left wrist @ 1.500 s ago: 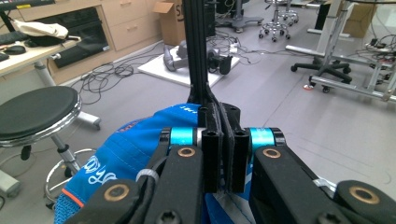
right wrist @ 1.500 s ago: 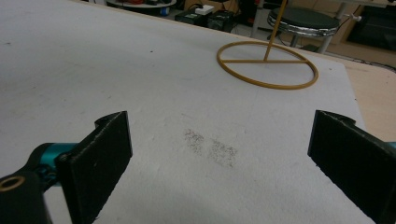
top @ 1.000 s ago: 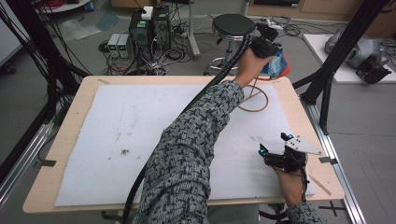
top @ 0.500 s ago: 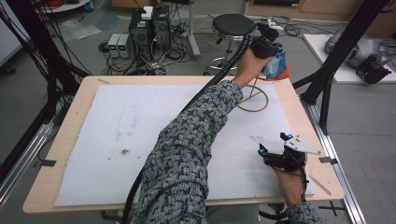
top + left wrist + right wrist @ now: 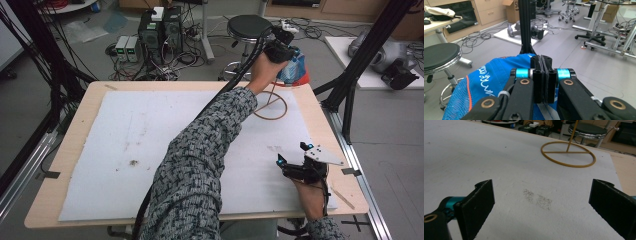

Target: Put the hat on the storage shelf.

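Observation:
A blue mesh cap [image 5: 294,68] with white script sits high past the table's far right corner, above a thin yellow stand whose ring base [image 5: 270,105] lies on the white mat. My left gripper [image 5: 280,47] reaches across to it, jaws pressed together on the cap's blue fabric [image 5: 489,77]. The left gripper [image 5: 541,75] shows its shut jaws over that cloth. My right gripper [image 5: 293,153] rests low at the table's front right, open, with nothing between its jaws. From the right gripper [image 5: 541,202] I see bare mat, the ring base [image 5: 568,154] and its upright post [image 5: 571,135] farther off.
A white mat [image 5: 150,150] covers most of the wooden table [image 5: 85,110]. A black stool [image 5: 247,25] and computer boxes [image 5: 160,27] stand on the floor behind. A black frame post [image 5: 350,90] rises at the table's right edge. A grey smudge [image 5: 537,199] marks the mat.

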Demonstrator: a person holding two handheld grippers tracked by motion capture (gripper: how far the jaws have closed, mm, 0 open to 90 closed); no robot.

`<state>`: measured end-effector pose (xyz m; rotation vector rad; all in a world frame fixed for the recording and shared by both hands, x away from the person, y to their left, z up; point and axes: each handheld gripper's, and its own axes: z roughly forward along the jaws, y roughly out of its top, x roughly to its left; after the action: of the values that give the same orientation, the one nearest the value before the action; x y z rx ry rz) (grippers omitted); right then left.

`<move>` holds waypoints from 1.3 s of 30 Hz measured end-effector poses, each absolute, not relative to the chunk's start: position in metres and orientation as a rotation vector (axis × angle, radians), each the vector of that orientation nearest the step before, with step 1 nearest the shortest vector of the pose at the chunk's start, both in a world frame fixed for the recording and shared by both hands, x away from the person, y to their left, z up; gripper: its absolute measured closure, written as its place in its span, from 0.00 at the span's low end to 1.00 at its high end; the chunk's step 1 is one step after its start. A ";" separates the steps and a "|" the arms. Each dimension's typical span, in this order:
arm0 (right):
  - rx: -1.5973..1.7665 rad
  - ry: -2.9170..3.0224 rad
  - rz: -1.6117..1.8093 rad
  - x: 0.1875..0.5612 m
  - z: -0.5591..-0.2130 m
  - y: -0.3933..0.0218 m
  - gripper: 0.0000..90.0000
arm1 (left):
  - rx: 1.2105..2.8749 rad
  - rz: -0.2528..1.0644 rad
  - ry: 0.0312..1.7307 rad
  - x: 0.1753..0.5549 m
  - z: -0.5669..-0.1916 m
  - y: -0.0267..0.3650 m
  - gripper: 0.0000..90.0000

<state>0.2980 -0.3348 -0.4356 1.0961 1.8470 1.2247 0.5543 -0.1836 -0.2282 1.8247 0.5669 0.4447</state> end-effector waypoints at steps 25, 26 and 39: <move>1.099 1.853 1.223 0.299 -0.436 -0.335 0.06 | 1.840 0.465 0.546 0.564 -0.242 -0.182 0.71; 1.100 1.852 1.223 0.299 -0.436 -0.335 0.06 | 1.840 0.463 0.544 0.564 -0.242 -0.182 0.70; 1.097 1.853 1.218 0.299 -0.436 -0.335 0.06 | 1.810 0.462 0.541 0.564 -0.236 -0.178 0.57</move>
<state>0.2988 -0.3348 -0.4360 1.0974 1.8532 1.2180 0.5635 -0.1782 -0.2364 1.8100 0.5414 0.4624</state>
